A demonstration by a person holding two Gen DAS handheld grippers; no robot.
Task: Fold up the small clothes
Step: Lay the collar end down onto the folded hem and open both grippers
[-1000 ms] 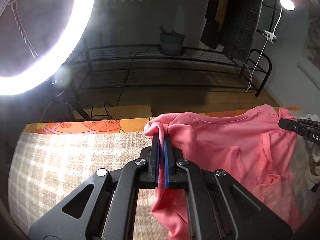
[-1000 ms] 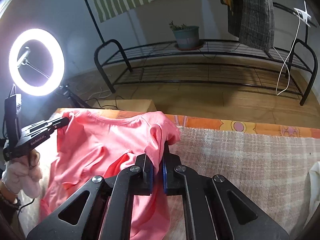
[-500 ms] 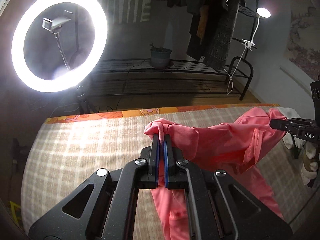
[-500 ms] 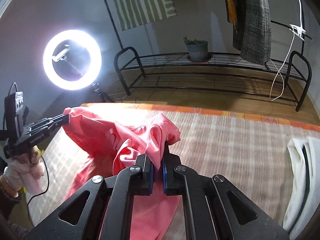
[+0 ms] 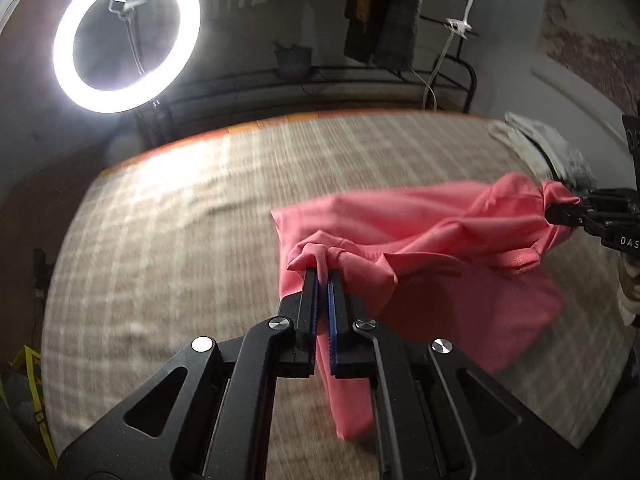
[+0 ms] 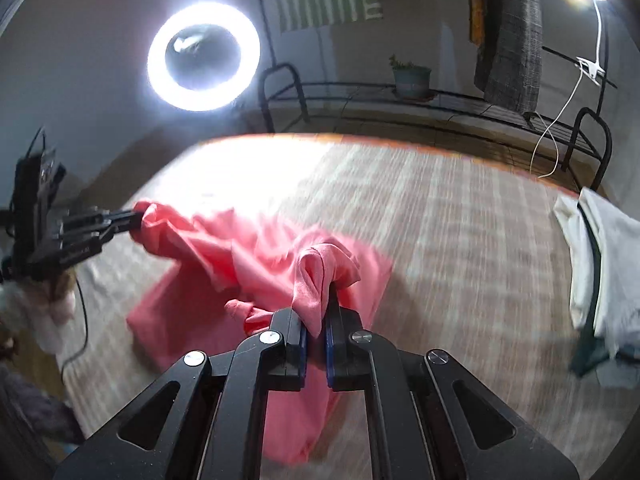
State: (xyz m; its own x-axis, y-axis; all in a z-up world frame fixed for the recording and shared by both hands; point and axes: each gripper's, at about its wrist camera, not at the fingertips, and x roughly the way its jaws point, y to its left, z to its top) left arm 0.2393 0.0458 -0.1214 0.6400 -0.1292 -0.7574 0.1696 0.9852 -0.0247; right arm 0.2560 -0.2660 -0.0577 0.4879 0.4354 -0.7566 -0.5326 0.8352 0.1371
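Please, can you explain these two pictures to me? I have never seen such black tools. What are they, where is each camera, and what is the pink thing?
A person holds one hand tool, a gripper, in each hand. Each picture comes from a camera mounted on one gripper, looking along its fingers. The left gripper and the right gripper are both shut on a pink garment, each pinching one end, so it hangs between them above the checked cloth covering the surface. A white garment lies at the side. The bright circle is a ring light.
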